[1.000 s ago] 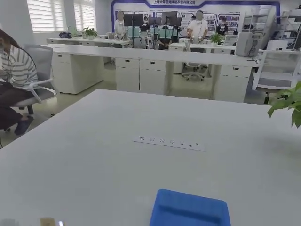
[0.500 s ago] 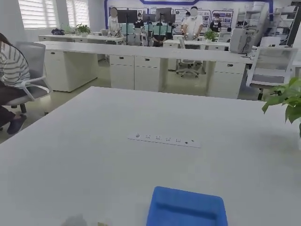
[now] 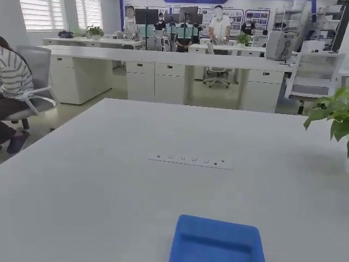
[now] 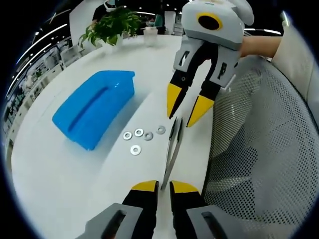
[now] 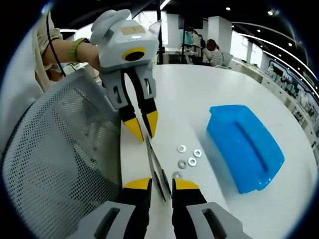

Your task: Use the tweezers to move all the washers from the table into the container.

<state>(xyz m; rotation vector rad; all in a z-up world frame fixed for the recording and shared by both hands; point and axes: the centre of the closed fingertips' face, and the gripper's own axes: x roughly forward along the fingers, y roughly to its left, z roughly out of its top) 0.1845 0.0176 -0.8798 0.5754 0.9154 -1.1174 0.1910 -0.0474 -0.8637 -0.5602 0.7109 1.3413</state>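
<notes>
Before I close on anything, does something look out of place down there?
Nothing spilled or damaged. The tweezers lie close along the edge of the table beside the mesh chair, so a nudge might tip them off. The washers sit flat in a loose cluster by the blue container.

The right gripper (image 5: 161, 185) has its jaws a little apart on either side of one end of the tweezers (image 5: 155, 164), which lie on the white table (image 5: 189, 99). The left gripper (image 5: 143, 127), jaws parted, hangs over the other end. Five washers (image 5: 192, 161) lie between the tweezers and the blue container (image 5: 244, 144).
</notes>
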